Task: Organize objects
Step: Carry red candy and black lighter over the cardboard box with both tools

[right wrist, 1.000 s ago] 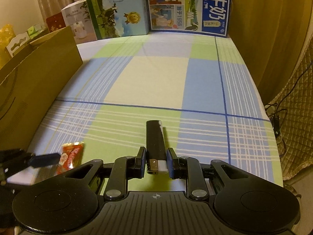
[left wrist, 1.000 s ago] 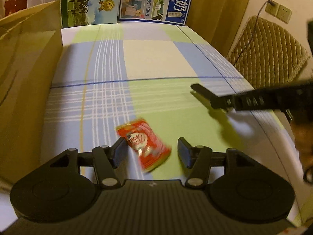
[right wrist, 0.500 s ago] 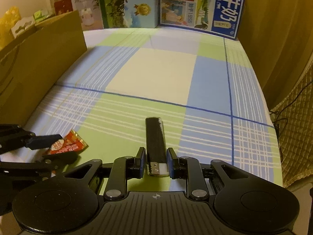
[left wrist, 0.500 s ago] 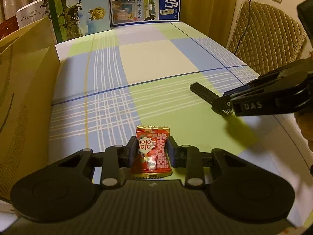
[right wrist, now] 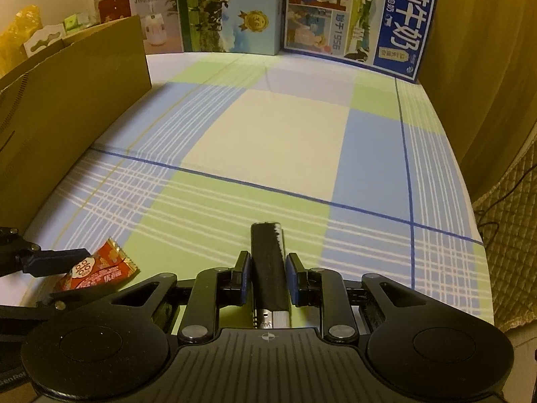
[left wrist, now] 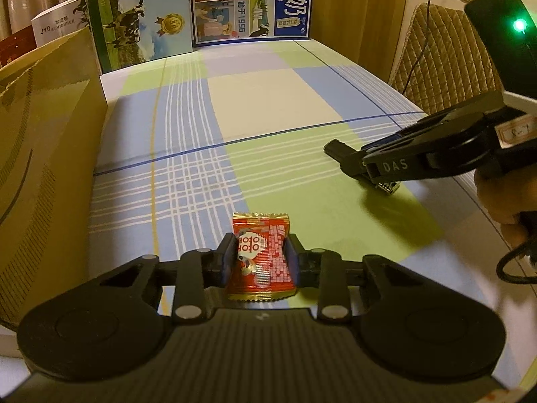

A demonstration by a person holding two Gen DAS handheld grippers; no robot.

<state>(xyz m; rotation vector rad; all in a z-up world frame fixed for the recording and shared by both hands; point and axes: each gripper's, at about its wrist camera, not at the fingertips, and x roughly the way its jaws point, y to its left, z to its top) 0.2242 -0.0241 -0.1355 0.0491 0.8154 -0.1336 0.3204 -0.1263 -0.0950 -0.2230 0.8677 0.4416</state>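
Left gripper [left wrist: 258, 258] is sitting lower centre of its view w/ jaws pressing both sides of a red candy packet [left wrist: 260, 255]. Right gripper [right wrist: 267, 277] is sitting lower centre of its own view, jaws bracketing a black lighter [right wrist: 268, 262]; looks clamped, tho a thin gap is possibly showing. Both items are staying low over the plaid cloth [right wrist: 268, 141]. Packet is likely light, crinkly, soft, so squeezing mid-body is working. Lighter is likely stiff, slick; gripping mid-length is safest. Cardboard box [right wrist: 67, 100] is standing at the left edge.
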